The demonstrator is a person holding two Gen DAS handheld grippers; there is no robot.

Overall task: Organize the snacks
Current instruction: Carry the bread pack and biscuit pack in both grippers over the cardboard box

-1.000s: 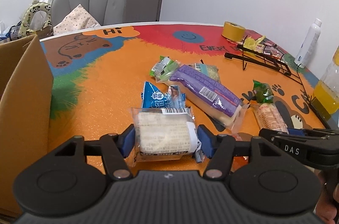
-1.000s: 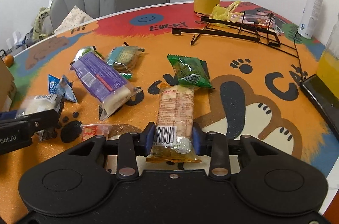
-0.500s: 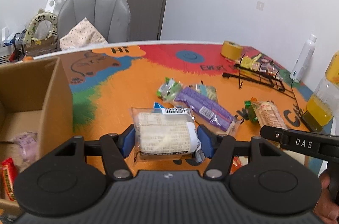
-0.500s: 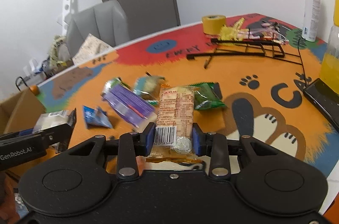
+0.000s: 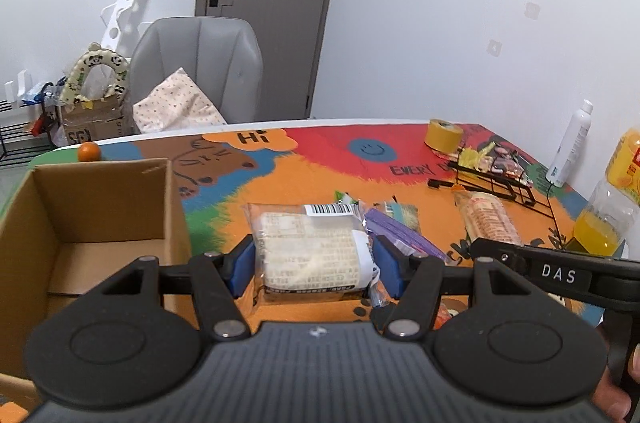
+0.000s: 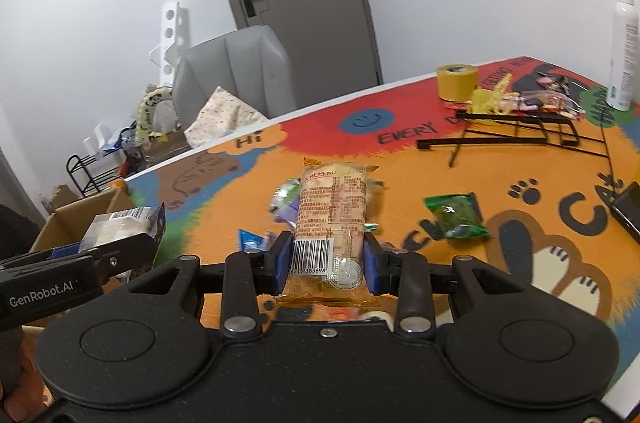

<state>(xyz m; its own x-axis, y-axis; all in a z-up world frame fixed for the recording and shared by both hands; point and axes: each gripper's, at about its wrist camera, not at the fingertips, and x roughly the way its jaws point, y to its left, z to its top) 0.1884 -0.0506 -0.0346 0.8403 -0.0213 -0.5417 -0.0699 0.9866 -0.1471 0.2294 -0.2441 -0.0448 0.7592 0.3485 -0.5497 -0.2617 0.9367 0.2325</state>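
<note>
The left gripper (image 5: 313, 257) is clamped on a white cake packet (image 5: 310, 255), held clear of the table near the centre of its frame. The open cardboard box (image 5: 100, 207) sits at the left edge, probably the drop spot, so the packet is carried flat and ready to go over its wall. The right gripper (image 6: 329, 265) pinches a long biscuit packet (image 6: 332, 219) by its barcode end, pointing away toward the frame's middle. 1 green packet (image 6: 456, 217) and other snacks lie on the colourful table (image 6: 400, 175), awaiting sorting.
</note>
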